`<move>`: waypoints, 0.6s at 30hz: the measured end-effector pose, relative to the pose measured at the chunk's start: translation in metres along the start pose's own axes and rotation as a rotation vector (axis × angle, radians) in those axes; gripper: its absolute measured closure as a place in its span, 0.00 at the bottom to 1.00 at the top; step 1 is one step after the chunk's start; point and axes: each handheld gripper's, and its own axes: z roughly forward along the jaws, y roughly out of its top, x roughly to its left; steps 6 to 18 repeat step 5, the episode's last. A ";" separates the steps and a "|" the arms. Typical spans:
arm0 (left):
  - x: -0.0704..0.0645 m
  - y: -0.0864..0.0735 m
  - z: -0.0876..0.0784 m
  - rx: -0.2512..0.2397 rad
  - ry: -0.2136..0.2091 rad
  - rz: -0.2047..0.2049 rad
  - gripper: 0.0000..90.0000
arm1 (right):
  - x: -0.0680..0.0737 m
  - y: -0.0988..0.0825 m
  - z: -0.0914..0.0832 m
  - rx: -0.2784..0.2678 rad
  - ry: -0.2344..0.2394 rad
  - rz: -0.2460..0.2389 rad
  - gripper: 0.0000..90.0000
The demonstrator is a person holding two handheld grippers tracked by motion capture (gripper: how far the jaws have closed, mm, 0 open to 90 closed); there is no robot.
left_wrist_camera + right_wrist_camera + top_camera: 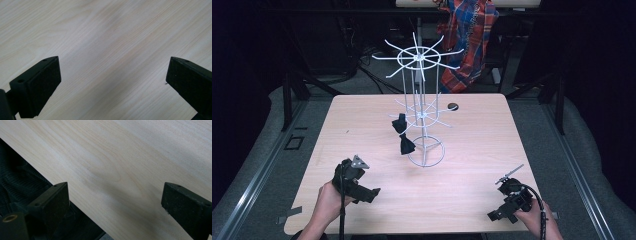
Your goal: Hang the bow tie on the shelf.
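Left fingers: spread wide in the left gripper view, one pad (41, 86) at each side, nothing between them but bare wood.
Left gripper (373, 194): held low over the near left part of the counter (362, 125), fingers aimed toward the middle; grey three-cornered plate on top.
Right fingers: also wide apart in the right gripper view, one pad (53, 202) near the counter's edge, nothing held.
Right gripper (493, 216): at the near right corner of the counter, cable trailing to the hand.
Black bows (403, 135): two small dark fabric pieces, one above the other, hanging at the left side of the rack's lower tier, well apart from both grippers.
Wire rack (424, 107): white, upright at the counter's centre, two spoked tiers, ring base.
Surroundings: plaid cloth (467, 40) draped beyond the far edge.
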 end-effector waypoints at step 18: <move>0.003 0.001 0.005 -0.015 -0.037 -0.020 0.00 | 0.000 0.000 0.000 0.007 0.003 -0.006 0.08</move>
